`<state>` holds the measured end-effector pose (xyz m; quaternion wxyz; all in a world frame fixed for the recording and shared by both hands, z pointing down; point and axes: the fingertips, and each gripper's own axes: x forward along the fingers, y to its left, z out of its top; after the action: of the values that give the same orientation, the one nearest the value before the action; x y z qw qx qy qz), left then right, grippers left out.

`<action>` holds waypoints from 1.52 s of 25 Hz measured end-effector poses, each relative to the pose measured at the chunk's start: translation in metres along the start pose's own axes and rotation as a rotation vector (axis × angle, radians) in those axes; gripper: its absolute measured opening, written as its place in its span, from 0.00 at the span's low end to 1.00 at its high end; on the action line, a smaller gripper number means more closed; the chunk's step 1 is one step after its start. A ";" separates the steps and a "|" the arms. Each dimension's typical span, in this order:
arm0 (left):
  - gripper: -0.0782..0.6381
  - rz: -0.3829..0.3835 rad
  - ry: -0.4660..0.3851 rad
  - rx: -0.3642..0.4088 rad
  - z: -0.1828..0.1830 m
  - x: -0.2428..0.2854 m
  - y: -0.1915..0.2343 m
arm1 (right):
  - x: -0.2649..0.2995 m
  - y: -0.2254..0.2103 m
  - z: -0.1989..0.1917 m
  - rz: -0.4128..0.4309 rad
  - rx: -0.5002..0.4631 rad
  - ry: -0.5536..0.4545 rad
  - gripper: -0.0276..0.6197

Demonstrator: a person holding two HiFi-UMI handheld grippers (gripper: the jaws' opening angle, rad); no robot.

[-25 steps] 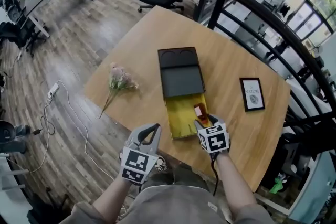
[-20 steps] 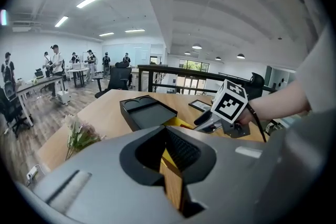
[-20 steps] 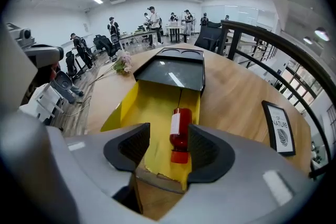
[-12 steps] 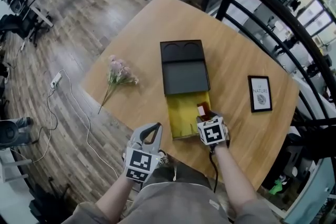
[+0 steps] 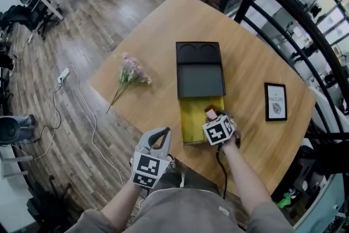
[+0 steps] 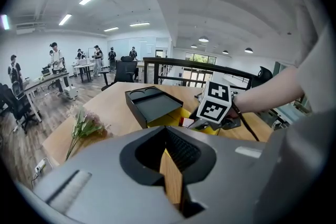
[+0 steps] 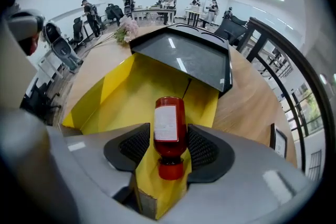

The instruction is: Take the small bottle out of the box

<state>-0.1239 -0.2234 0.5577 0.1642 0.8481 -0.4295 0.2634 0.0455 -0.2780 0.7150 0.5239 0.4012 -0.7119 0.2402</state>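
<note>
- Currently, round wooden table [image 5: 163, 63]: black-sleeved box with yellow pull-out tray [image 5: 191, 120] sits near its front edge.
- Right gripper [image 7: 168, 149] is over the tray's near right corner, clenched on the bottle. Left gripper [image 6: 169, 157] hangs off-table, jaws together, empty, well apart from the box.
- Small red bottle with white label [image 7: 169, 126]: inside the tray, long axis along the right jaws, cap toward the gripper, so my read is lift straight up and out.

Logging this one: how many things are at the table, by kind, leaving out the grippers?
box: 1
small bottle: 1
flower bunch: 1
framed picture: 1
Total: 4
</note>
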 end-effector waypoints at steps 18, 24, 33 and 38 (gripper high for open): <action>0.11 0.039 -0.013 -0.036 0.001 -0.019 -0.005 | -0.007 0.025 0.001 0.101 -0.125 0.015 0.39; 0.11 0.051 -0.049 -0.039 0.017 -0.033 -0.009 | -0.061 0.046 0.034 0.166 -0.121 -0.170 0.39; 0.11 0.086 -0.169 0.072 0.075 -0.068 -0.013 | -0.195 0.058 0.097 0.233 -0.063 -0.570 0.39; 0.11 0.108 -0.258 0.153 0.116 -0.094 -0.016 | -0.269 0.052 0.117 0.210 -0.025 -0.768 0.39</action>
<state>-0.1215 -0.2119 0.4081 0.0282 0.8605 -0.4707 0.1929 -0.0269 -0.2520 0.4272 0.1968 0.3804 -0.8961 0.1165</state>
